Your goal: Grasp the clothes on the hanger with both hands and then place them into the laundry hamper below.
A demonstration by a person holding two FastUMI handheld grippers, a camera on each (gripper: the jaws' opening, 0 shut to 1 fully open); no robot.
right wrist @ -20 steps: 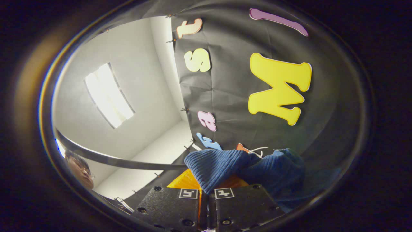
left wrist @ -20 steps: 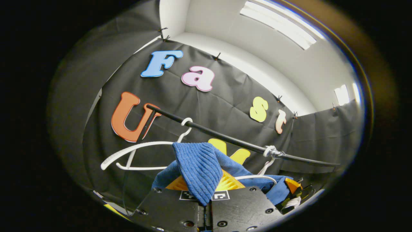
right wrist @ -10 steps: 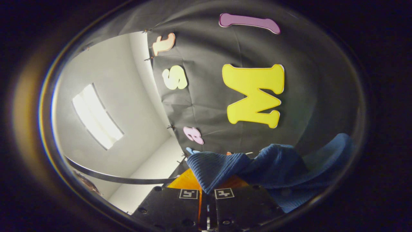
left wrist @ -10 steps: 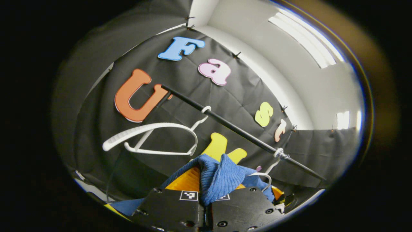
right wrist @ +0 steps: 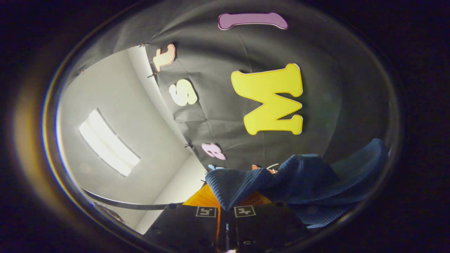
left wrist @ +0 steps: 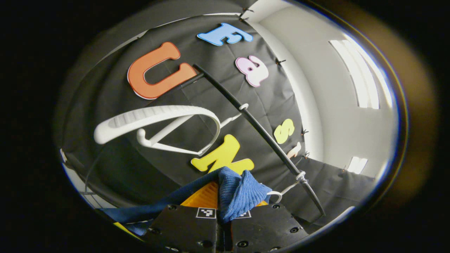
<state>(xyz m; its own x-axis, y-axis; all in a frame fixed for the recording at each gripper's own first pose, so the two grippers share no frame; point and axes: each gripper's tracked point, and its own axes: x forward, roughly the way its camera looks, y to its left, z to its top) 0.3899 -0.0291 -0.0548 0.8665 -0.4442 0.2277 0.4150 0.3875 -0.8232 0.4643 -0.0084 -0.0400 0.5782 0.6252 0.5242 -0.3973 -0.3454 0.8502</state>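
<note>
Both my grippers clamp the blue knit garment [left wrist: 242,193]: left gripper [left wrist: 224,219] and right gripper [right wrist: 225,215] each pinch a fold. Its white hanger [left wrist: 158,119] now swings bare from the black rail [left wrist: 260,131], higher than a second ago; lowering toward the hamper comes next, I judge.

- The clothes [left wrist: 239,196] — a blue ribbed knit — are bunched into a fold between the left gripper's fingers, with a strip trailing off to the lower left.
- In the right gripper view the same knit [right wrist: 246,184] is pinched in a fold and spreads out to the right.
- The white hanger [left wrist: 154,121] hangs bare from the black rail, tilted — apart from the knit.
</note>
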